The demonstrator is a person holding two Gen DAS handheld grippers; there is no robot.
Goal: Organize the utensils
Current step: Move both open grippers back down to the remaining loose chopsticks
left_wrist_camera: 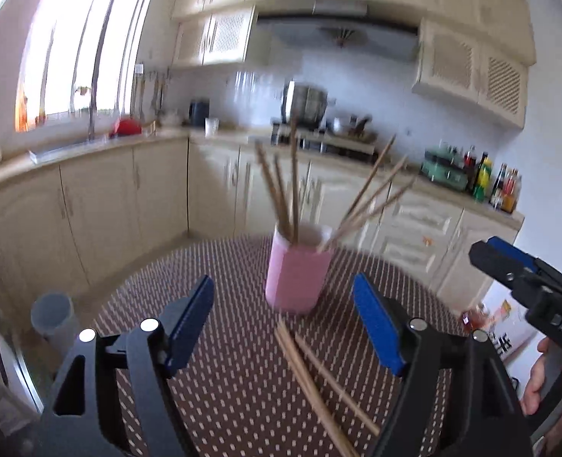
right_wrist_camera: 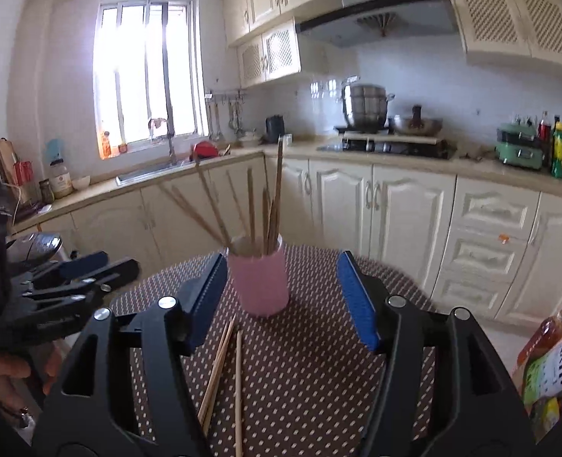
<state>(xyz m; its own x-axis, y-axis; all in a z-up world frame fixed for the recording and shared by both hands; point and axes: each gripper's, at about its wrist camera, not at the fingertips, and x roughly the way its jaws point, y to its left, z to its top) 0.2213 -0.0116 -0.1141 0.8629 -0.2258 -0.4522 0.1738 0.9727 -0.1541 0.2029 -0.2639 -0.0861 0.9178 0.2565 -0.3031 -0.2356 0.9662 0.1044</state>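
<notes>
Left wrist view looks across a small round table [left_wrist_camera: 212, 381] covered in a brown cloth with pale dashes, and the left gripper [left_wrist_camera: 282, 325] hangs low over its near half with its blue pads spread wide and nothing between them. A pink cup [left_wrist_camera: 296, 270] stands upright toward the far side of the table, and a bunch of wooden chopsticks [left_wrist_camera: 288, 190] sticks out of it, some leaning left, some fanning right. Nearer, three or so loose chopsticks [left_wrist_camera: 311, 377] lie flat on the cloth in a loose bundle, running from just short of the cup's foot back toward the gripper, below the gap between its fingers and nearer the right one. At the right edge the right gripper [left_wrist_camera: 486, 255] reaches in, with a hand [left_wrist_camera: 540, 381] on its grip.

From the right wrist view, the right gripper [right_wrist_camera: 282, 301] is also parted and empty. The pink cup [right_wrist_camera: 260, 285] sits beyond its fingertips, close to the left pad. The loose chopsticks [right_wrist_camera: 223, 365] lie on the cloth [right_wrist_camera: 311, 373] below the left finger. The left gripper [right_wrist_camera: 101, 266] shows at the left, off the table's edge.

Behind are cream cabinets, a sink under a bright window, and a steel pot [right_wrist_camera: 364, 104] on the stove.
</notes>
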